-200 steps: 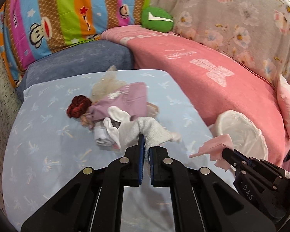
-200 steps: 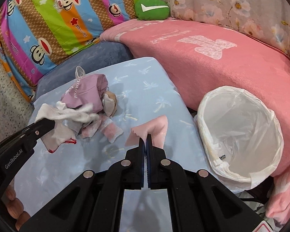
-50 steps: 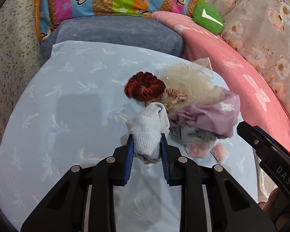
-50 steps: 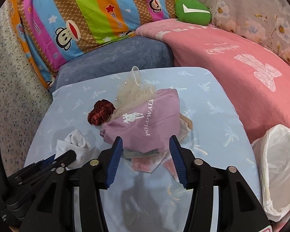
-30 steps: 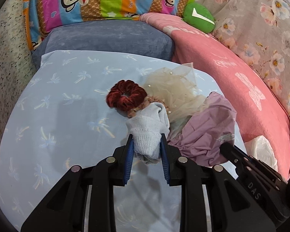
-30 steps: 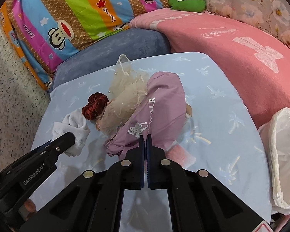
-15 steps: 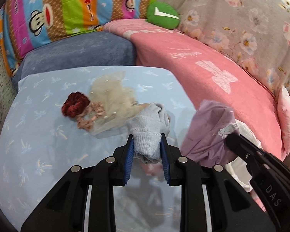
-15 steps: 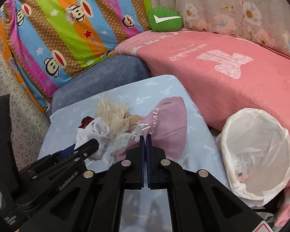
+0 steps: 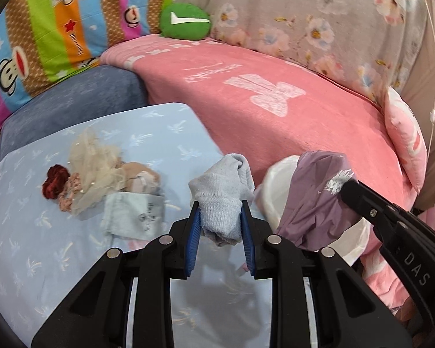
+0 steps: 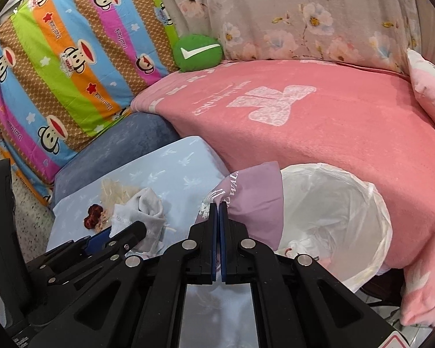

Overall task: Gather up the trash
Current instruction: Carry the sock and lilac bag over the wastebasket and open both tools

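Purple bag, right of centre in the right wrist view, hangs pinched in the right gripper over the near rim of the white-lined bin; it hides part of the bin mouth from us. Left gripper clamps a pale sock at centre frame. We cannot identify the beige heap at left on the blue-clothed table.

Pale blue sock, lilac cloth — white-lined bin, dark red scrunchie, perhaps velvet.
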`<state>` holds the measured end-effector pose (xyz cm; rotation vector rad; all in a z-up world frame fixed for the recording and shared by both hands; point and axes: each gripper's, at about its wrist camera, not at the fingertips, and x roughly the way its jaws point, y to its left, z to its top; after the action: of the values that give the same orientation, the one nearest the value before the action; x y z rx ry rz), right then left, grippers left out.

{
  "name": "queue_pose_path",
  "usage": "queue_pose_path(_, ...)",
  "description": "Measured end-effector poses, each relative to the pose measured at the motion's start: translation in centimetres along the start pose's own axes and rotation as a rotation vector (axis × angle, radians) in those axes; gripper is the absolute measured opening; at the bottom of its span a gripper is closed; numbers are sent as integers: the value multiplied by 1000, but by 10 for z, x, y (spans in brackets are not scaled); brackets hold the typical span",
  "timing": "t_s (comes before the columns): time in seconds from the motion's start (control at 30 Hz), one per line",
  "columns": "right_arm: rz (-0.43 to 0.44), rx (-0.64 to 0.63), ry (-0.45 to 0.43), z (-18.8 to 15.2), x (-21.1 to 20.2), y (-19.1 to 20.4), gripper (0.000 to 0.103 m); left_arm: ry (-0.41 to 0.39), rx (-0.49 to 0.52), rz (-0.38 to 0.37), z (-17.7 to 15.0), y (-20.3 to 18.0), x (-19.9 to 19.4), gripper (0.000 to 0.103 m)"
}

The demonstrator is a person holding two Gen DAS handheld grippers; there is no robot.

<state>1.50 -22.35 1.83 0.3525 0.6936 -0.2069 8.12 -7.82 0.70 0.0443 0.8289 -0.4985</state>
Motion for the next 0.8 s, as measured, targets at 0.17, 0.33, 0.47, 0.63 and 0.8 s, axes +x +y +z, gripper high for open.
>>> queue_pose_path(0.17, -40, 45, -11, -1, -7, -32, 1, 17, 48, -36, 2, -28, 10, 26)
queue_pose_path(0.33, -73, 90, -19, -2, -12, -62, 1, 29, 95, -70, 5, -54, 18, 26)
queue_pose_path(0.47, -93, 118, -21, -2, -12, -80, 1, 34, 137, -94, 7, -73, 23, 27)
queue_pose_path(0.63, -113, 144, -30, 0, -15, -99, 1, 53, 172, -124, 8, -91, 32, 28)
queue_pose_path(0.8, -124, 159, -33, 2, -15, -109, 1, 78, 172, -150, 11, -101, 39, 42)
